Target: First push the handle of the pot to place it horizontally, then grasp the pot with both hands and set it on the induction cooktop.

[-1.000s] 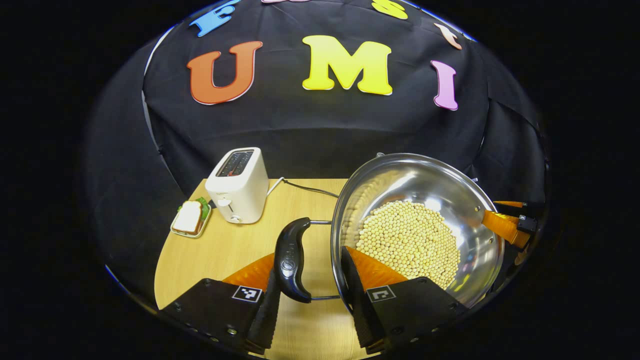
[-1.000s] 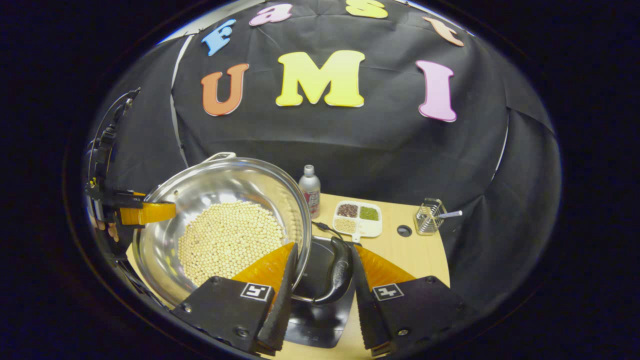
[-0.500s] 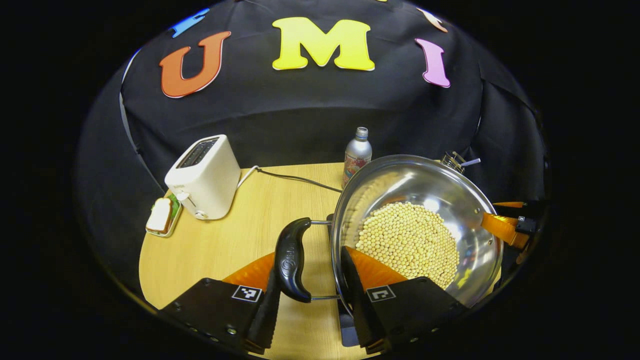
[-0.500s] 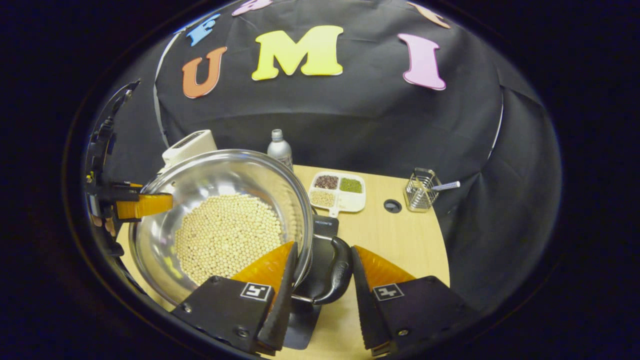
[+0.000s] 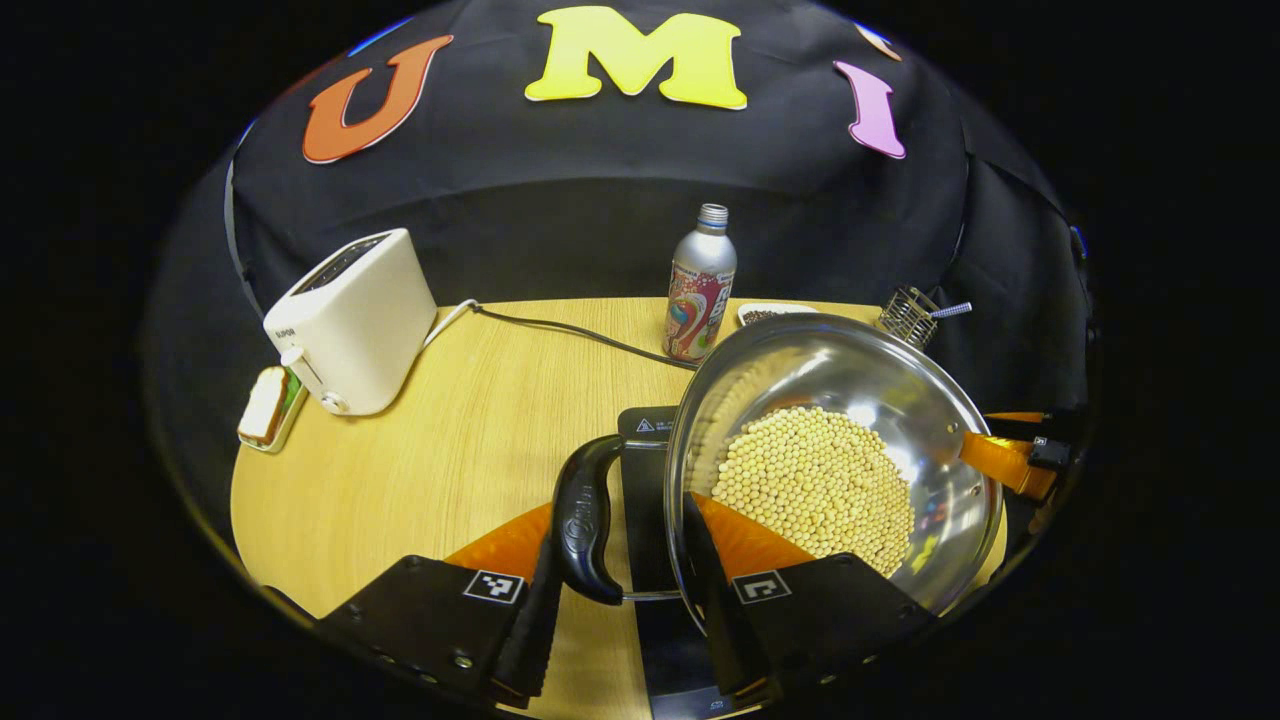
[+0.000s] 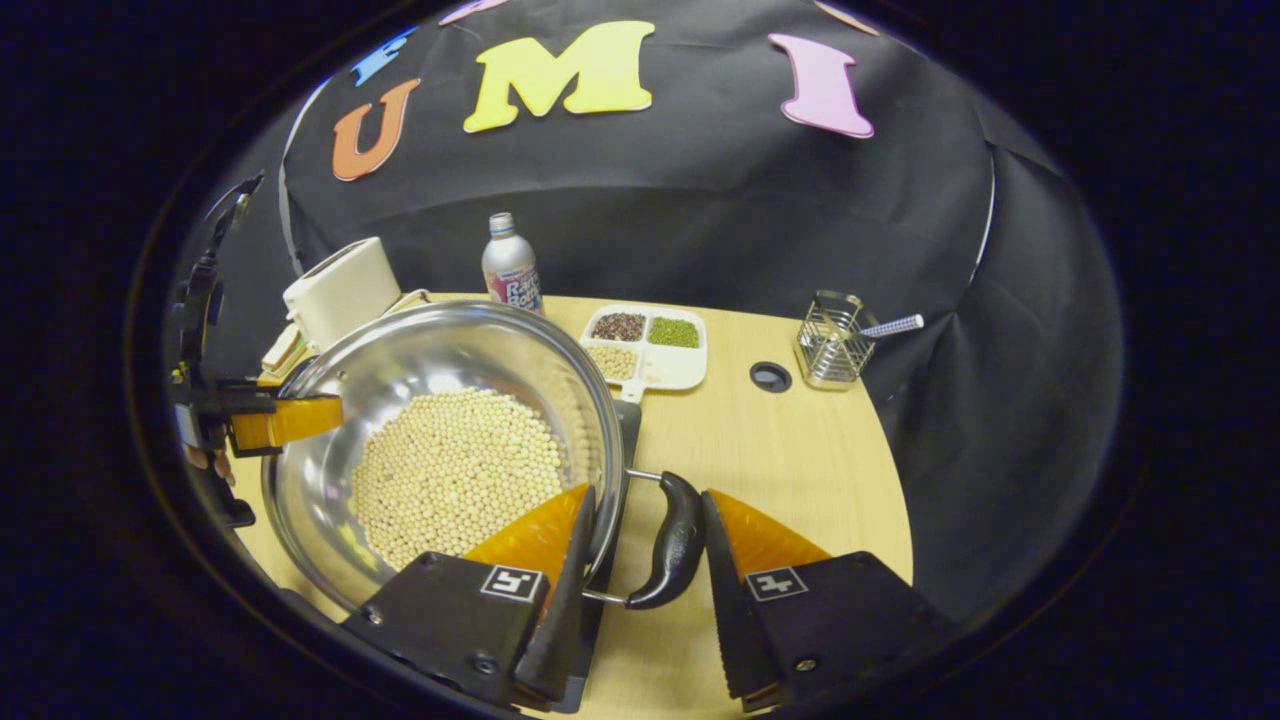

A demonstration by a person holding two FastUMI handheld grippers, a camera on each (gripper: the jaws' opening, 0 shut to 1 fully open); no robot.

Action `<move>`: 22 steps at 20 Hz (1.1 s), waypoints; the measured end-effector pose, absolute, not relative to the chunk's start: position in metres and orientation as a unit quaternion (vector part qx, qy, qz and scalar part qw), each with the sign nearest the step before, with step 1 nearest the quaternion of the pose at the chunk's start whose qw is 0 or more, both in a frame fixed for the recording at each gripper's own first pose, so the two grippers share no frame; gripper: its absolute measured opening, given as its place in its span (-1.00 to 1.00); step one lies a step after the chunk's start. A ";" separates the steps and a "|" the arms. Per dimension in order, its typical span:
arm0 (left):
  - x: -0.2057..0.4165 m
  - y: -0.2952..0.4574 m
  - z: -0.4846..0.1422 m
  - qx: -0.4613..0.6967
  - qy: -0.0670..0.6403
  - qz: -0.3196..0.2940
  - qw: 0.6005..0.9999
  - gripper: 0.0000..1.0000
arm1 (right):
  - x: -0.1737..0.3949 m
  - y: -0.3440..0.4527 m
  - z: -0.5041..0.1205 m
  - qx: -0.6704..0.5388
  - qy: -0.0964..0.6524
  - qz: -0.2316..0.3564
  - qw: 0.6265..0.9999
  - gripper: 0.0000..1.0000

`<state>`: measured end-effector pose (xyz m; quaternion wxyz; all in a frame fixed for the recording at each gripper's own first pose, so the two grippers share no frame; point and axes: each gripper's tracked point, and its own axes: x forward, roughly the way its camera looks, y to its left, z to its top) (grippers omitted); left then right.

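Each gripper, left gripper (image 5: 620,590) and right gripper (image 6: 640,590), straddles a pot (image 5: 835,450) handle with jaws part open, neither clearly clamping; uneven lowering onto the cooktop (image 5: 645,480) could spill beans (image 6: 455,470).

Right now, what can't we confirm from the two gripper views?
- Pot base contact with the induction cooktop: hidden by the pot's own bowl in both views.
- Cooktop front edge: left gripper view, cut off behind the left gripper.
- Right gripper finger contact on the pot handle: the far side of the rim is hidden.
- Divided dish: left gripper view, mostly behind the pot rim.
- Bottle label: too small.
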<state>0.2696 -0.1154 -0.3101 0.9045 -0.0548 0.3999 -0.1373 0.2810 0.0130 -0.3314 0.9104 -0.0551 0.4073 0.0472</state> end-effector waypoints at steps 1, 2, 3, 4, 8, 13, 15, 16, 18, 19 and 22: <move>0.271 -0.115 -0.316 -0.058 0.399 -0.137 0.905 0.22 | 0.285 0.014 -0.332 -0.049 0.392 0.049 0.917 0.15; 0.270 -0.116 -0.320 -0.077 0.400 -0.140 0.902 0.22 | 0.287 0.013 -0.326 -0.046 0.389 0.046 0.919 0.18; 0.272 -0.117 -0.316 -0.095 0.384 -0.141 0.908 0.22 | 0.288 0.013 -0.328 -0.039 0.381 0.043 0.923 0.18; 0.276 -0.117 -0.315 -0.104 0.375 -0.142 0.910 0.22 | 0.289 0.013 -0.328 -0.032 0.375 0.041 0.926 0.23; 0.276 -0.117 -0.314 -0.116 0.362 -0.144 0.914 0.24 | 0.288 0.014 -0.329 -0.026 0.362 0.042 0.931 0.29; 0.266 -0.114 -0.320 -0.112 0.367 -0.142 0.912 0.80 | 0.287 0.012 -0.331 0.003 0.339 0.051 0.939 0.45; 0.261 -0.114 -0.317 -0.123 0.363 -0.143 0.913 0.80 | 0.284 0.009 -0.332 0.008 0.335 0.045 0.941 0.44; 0.259 -0.113 -0.314 -0.128 0.358 -0.141 0.914 0.85 | 0.281 0.010 -0.331 0.003 0.331 0.046 0.942 0.56; 0.256 -0.108 -0.309 -0.126 0.346 -0.134 0.920 0.86 | 0.277 0.013 -0.327 -0.006 0.317 0.049 0.947 0.65; 0.254 -0.105 -0.306 -0.123 0.340 -0.130 0.923 0.87 | 0.274 0.013 -0.327 -0.012 0.311 0.050 0.949 0.58; 0.246 -0.097 -0.290 -0.112 0.309 -0.116 0.937 0.89 | 0.264 0.015 -0.319 -0.023 0.290 0.047 0.956 0.65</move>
